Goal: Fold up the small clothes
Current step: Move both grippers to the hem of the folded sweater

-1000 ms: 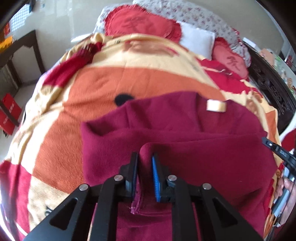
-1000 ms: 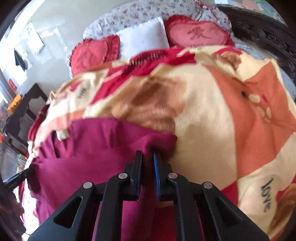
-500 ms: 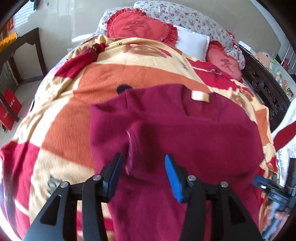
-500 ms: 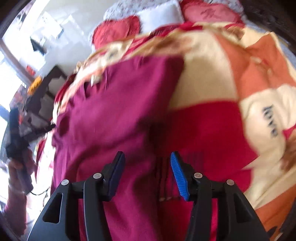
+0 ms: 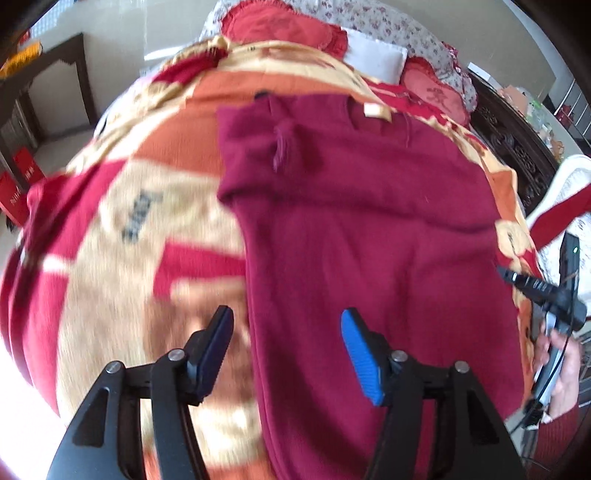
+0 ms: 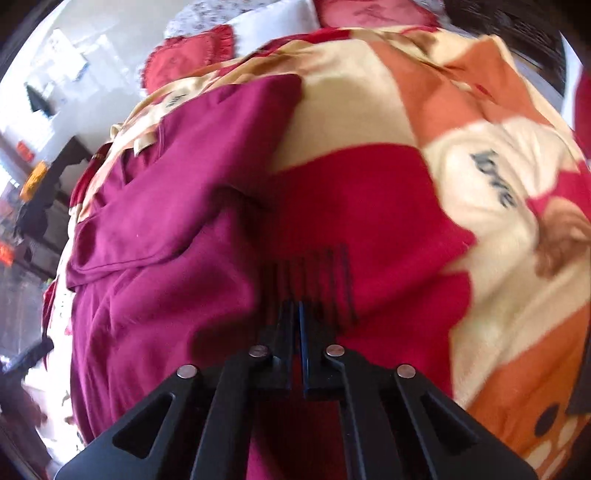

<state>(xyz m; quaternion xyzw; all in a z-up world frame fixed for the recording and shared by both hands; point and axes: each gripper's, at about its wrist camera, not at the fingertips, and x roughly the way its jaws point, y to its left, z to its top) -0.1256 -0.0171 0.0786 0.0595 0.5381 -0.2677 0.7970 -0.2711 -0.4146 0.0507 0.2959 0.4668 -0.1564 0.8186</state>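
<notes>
Maroon sweater (image 5: pixel 369 229) released on the bed (image 5: pixel 122 221): my left fingers (image 5: pixel 286 349) now gape apart, right fingers (image 6: pixel 295 325) together, empty; sleeve fold done.

Bed (image 5: pixel 513 147) with dark carved frame at right of left-wrist view. Patchwork blanket (image 5: pixel 122 229) in orange, cream and red covers it, "love" lettering visible. Maroon sweater (image 5: pixel 369 221) lies flat on the blanket, centre-right of frame, neck label toward the top. Upper frame: red heart-shaped cushions (image 5: pixel 280 26), white pillow (image 5: pixel 373 59), floral pillow (image 5: pixel 406 33) at the head end.
</notes>
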